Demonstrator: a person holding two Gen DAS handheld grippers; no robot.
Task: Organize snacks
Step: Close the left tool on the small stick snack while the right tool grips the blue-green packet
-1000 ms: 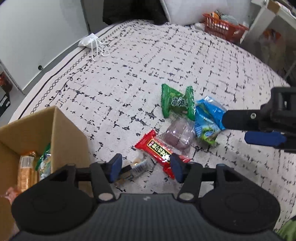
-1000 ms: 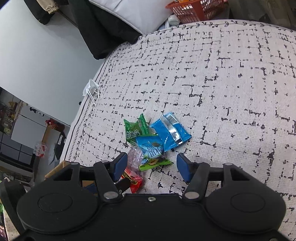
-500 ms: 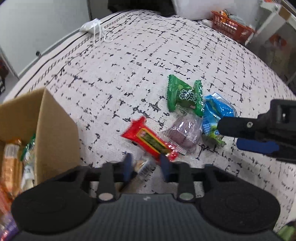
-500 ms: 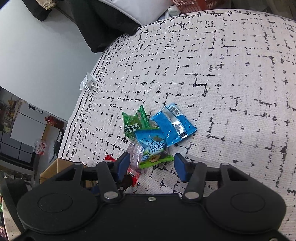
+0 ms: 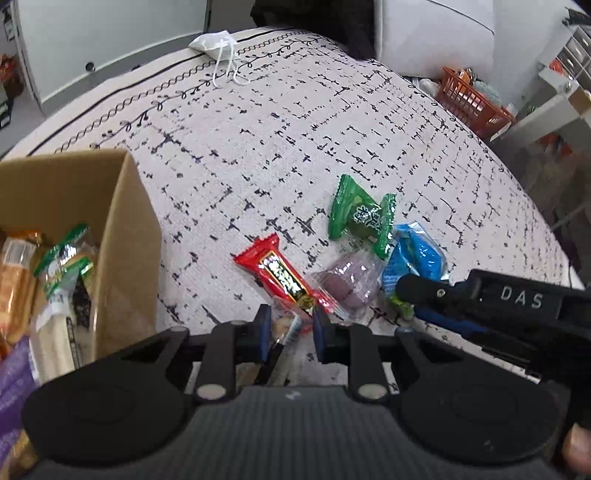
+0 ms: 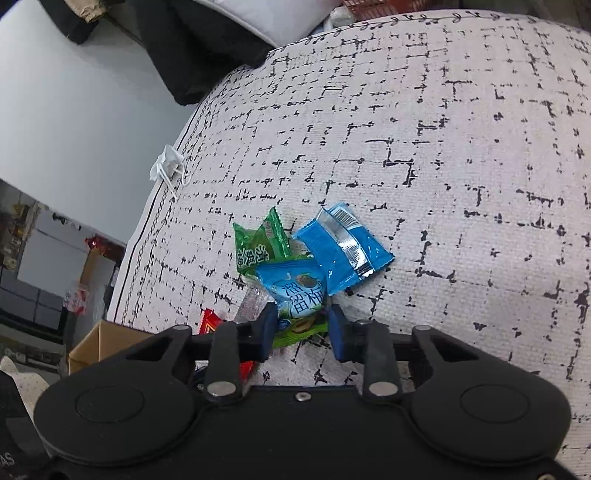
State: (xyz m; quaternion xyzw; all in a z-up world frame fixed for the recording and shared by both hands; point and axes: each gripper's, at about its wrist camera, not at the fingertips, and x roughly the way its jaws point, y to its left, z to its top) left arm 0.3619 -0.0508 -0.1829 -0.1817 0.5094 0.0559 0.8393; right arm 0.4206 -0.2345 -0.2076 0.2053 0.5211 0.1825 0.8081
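Note:
Snack packets lie in a loose pile on the patterned bed cover: a red packet [image 5: 280, 277], a clear packet with a purple cake [image 5: 349, 286], a green packet [image 5: 364, 218], and two blue packets [image 6: 341, 245] [image 6: 295, 291]. My left gripper [image 5: 290, 332] is shut on a small clear-wrapped snack [image 5: 286, 332] beside the red packet. My right gripper [image 6: 301, 326] has its jaws narrowed around the blue-and-green packet; it also shows in the left wrist view [image 5: 436, 299]. A cardboard box [image 5: 125, 236] at the left holds several snacks.
A white face mask [image 5: 214, 42] lies near the bed's far edge. An orange basket [image 5: 469, 99] stands beyond the bed at the right, next to a white pillow [image 5: 432, 33]. A dark garment [image 6: 199, 48] lies at the bed's head.
My left gripper has closed on the small clear-wrapped snack near the red packet. My right gripper has moved onto the blue-and-green packet and its jaws have narrowed around it.

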